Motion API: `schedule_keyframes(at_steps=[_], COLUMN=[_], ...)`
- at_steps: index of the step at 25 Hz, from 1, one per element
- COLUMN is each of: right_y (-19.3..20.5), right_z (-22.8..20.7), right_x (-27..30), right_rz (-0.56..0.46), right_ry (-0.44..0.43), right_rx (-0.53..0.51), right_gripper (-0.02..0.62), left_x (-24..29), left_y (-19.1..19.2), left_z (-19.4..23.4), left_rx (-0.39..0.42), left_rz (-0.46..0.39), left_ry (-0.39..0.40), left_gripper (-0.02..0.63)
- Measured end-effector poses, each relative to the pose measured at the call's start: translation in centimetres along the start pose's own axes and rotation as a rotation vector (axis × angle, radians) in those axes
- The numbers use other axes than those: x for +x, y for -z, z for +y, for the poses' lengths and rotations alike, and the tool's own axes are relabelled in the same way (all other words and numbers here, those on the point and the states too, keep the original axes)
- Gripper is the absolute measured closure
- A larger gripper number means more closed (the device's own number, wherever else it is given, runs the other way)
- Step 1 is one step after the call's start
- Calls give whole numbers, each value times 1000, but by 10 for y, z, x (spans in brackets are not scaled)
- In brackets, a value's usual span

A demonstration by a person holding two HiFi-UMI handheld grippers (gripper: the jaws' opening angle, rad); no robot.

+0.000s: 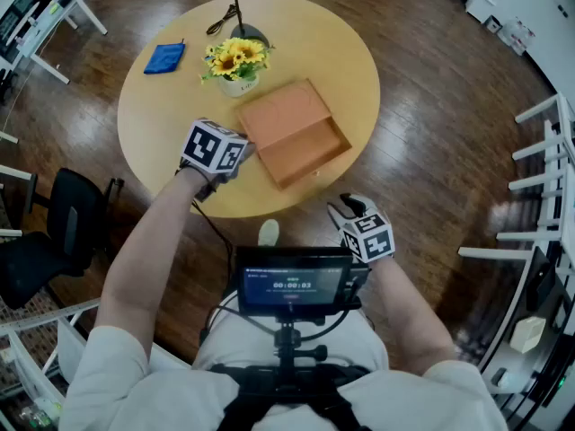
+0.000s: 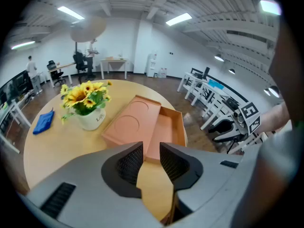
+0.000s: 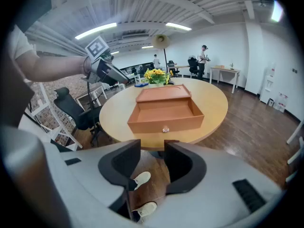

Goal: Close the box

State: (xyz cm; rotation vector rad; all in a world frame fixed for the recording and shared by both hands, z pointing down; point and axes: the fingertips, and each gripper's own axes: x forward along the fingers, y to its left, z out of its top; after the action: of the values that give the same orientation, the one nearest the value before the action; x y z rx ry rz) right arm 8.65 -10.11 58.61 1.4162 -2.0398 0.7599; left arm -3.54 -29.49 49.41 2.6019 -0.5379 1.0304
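Centrally, an open box lies on the tabletop. Left hand-held gripper and right hand-held gripper: jaws apart, empty.

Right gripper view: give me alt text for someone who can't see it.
An open orange-brown box with a small knob on its front sits on a round wooden table, sunflowers behind it. The right gripper, jaws apart and empty, fills the foreground short of the table.
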Motion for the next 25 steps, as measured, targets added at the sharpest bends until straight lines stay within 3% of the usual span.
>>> schedule_keyframes(at_steps=[6, 15, 16, 17, 21, 25], right_y=[-12, 3, 2, 0, -3, -12], right_z=[-29, -44, -45, -45, -41, -37], right_x=[53, 105, 107, 109, 113, 117], right_rz=[49, 132, 132, 127, 119, 109], right_ry=[33, 75, 77, 78, 76, 81], right_rx=[-17, 16, 20, 22, 14, 31], right_gripper=[431, 433, 440, 455, 515, 518], left_x=[64, 118, 121, 122, 124, 124], left_y=[-20, 2, 5, 6, 8, 7], left_z=[36, 44, 45, 45, 44, 43], left_rx=[149, 276, 294, 312, 362, 368], left_rz=[152, 362, 378, 388, 426, 435], left_ry=[82, 234, 233, 230, 264, 302], left_gripper=[489, 489, 493, 552, 562, 577])
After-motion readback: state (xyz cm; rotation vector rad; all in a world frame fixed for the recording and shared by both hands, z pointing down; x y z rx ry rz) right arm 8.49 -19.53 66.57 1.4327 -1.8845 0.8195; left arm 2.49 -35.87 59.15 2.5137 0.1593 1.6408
